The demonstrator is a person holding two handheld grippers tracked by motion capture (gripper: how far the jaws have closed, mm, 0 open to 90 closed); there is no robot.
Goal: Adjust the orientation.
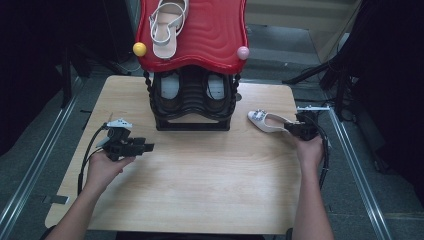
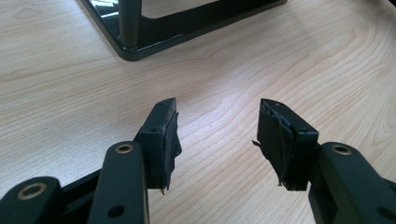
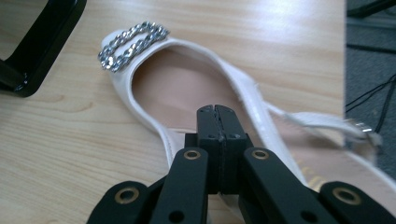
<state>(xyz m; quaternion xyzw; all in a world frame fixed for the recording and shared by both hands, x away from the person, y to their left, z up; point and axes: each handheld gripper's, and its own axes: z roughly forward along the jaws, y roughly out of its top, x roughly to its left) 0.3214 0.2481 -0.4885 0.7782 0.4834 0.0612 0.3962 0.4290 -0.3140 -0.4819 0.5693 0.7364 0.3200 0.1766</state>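
A white slingback shoe (image 1: 267, 122) lies on its sole on the table (image 1: 200, 175), near the right edge, its pointed toe aimed at the foot of the shoe rack (image 1: 192, 107). A silver chain buckle (image 3: 132, 44) crosses the toe; the insole is tan, and the thin heel strap trails back.

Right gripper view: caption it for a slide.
Shut right claw poised over the white slingback shoe with a chain buckle on the wooden table.

Shoe (image 1: 267, 121) on table (image 1: 200, 175), right of rack (image 1: 192, 107) w/ sandal (image 1: 167, 25) on top
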